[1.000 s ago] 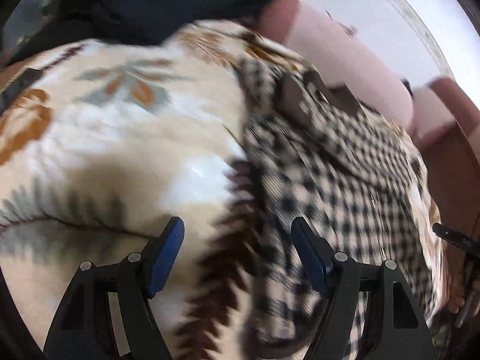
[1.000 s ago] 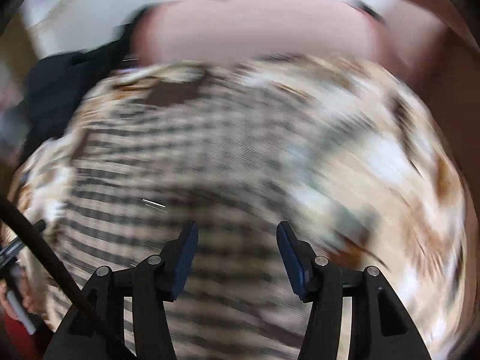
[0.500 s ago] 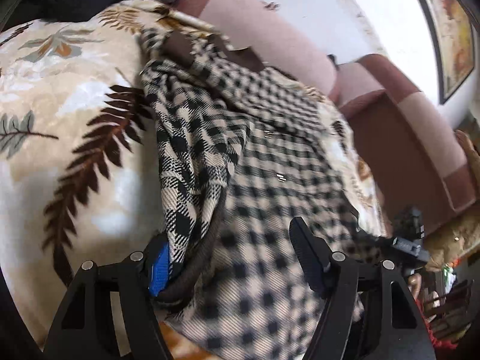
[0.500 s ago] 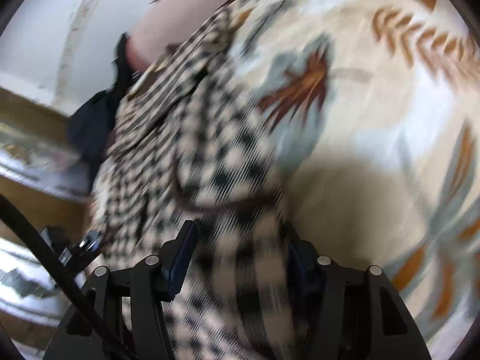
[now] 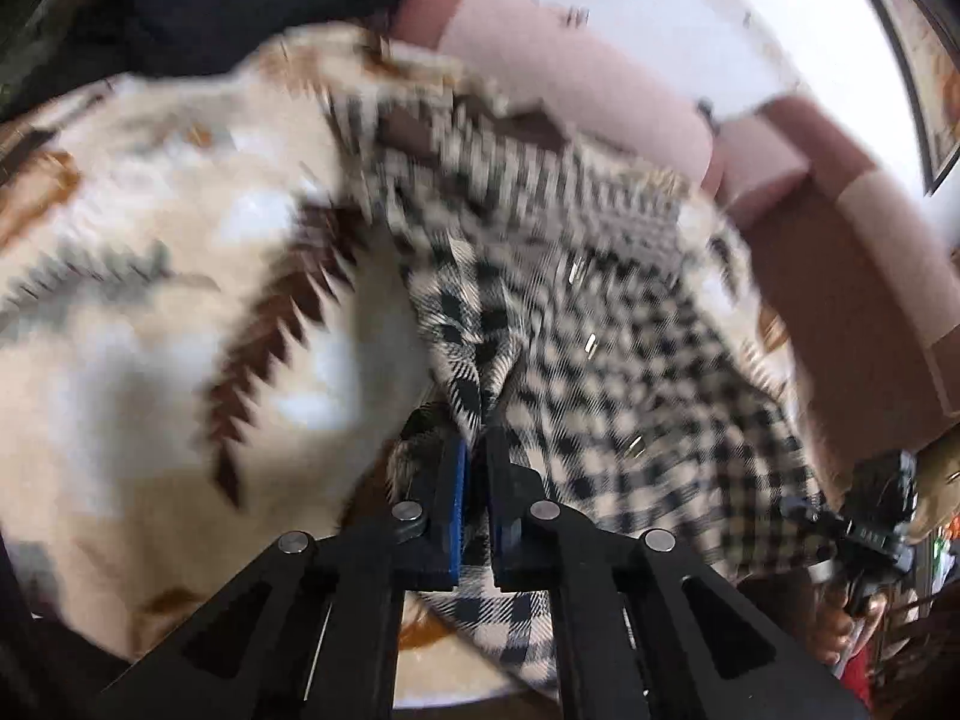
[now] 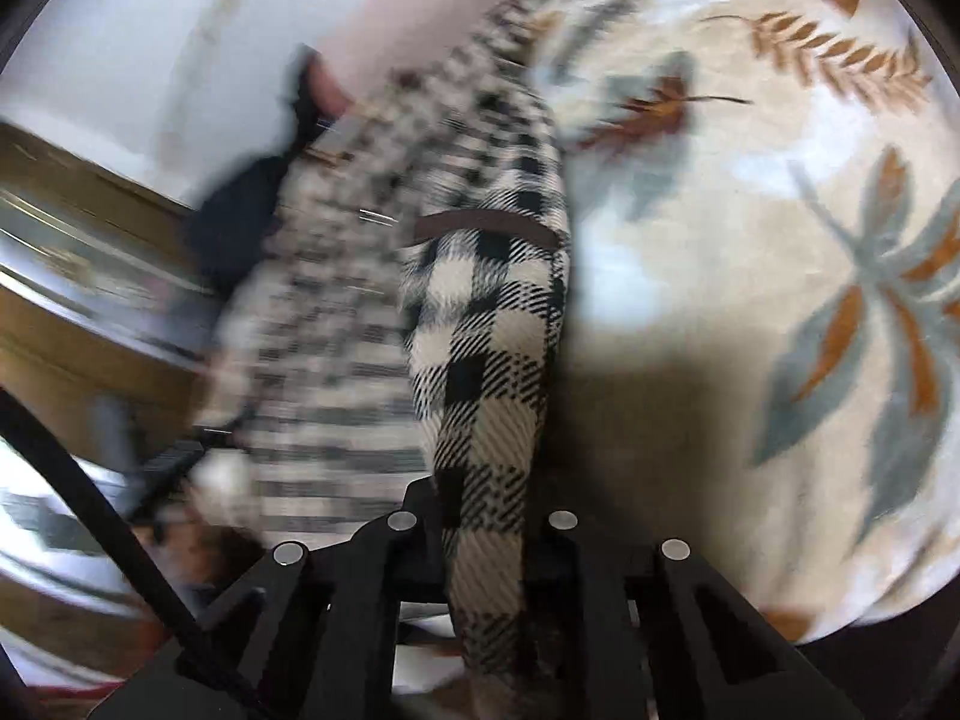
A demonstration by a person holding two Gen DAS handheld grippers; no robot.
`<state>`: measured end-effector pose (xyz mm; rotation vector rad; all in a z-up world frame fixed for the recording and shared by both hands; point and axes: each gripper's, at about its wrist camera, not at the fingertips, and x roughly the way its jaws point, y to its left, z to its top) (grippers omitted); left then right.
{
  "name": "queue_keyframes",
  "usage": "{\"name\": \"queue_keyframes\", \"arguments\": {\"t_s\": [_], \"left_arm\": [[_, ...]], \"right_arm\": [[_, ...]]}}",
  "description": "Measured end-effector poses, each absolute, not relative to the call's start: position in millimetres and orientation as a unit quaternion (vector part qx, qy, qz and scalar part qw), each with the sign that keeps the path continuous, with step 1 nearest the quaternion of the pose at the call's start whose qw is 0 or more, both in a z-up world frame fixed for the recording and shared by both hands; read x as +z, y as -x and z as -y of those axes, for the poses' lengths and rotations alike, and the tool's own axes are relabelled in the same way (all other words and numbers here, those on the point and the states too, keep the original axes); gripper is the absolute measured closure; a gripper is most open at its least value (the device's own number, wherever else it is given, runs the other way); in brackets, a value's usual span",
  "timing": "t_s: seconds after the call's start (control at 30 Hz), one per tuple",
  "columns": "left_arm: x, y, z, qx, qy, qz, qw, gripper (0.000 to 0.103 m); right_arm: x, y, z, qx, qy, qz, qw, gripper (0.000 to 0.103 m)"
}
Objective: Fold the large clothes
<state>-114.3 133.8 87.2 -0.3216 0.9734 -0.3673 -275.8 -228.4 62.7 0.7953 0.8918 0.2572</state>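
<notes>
A black-and-cream checked garment (image 5: 612, 360) with brown trim lies on a leaf-patterned blanket (image 5: 150, 312). My left gripper (image 5: 474, 450) is shut on a bunched fold of the garment's left edge, near the bottom of the left wrist view. My right gripper (image 6: 486, 510) is shut on the garment's other edge (image 6: 486, 324), and the cloth runs up between its jaws. A brown strap (image 6: 480, 222) crosses the cloth above it. Both views are blurred by motion.
The blanket (image 6: 750, 240) covers a pink and brown sofa (image 5: 840, 252) against a white wall. A dark cloth (image 5: 198, 6) lies at the far left of the blanket. The other gripper (image 5: 864, 528) shows at the right edge.
Both grippers went from open over the garment to shut on its edges. The cloth is now bunched and lifted between each pair of jaws.
</notes>
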Motion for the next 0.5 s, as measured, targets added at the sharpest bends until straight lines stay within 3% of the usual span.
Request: {"name": "queue_keyframes", "arguments": {"t_s": [0.1, 0.13, 0.17, 0.2, 0.33, 0.47, 0.5], "left_arm": [[114, 137, -163, -0.146, 0.149, -0.425, 0.881, 0.094], [115, 139, -169, -0.137, 0.148, -0.421, 0.884, 0.078], [114, 144, -178, -0.12, 0.143, -0.419, 0.889, 0.054], [112, 147, -183, -0.106, 0.139, -0.416, 0.892, 0.048], [84, 157, -201, -0.084, 0.148, -0.441, 0.881, 0.046], [64, 153, -208, -0.055, 0.176, -0.451, 0.873, 0.046], [63, 153, -207, -0.053, 0.183, -0.451, 0.872, 0.046]], "right_arm": [[76, 289, 234, 0.065, -0.337, -0.423, 0.839, 0.086], [77, 292, 236, 0.016, -0.31, -0.432, 0.847, 0.081], [78, 299, 240, -0.038, -0.282, -0.435, 0.855, 0.069], [80, 304, 242, -0.056, -0.273, -0.429, 0.859, 0.066], [99, 310, 215, -0.049, -0.232, -0.408, 0.882, 0.065], [109, 276, 114, 0.099, -0.139, -0.434, 0.885, 0.045], [107, 269, 82, 0.142, -0.107, -0.445, 0.878, 0.044]]}}
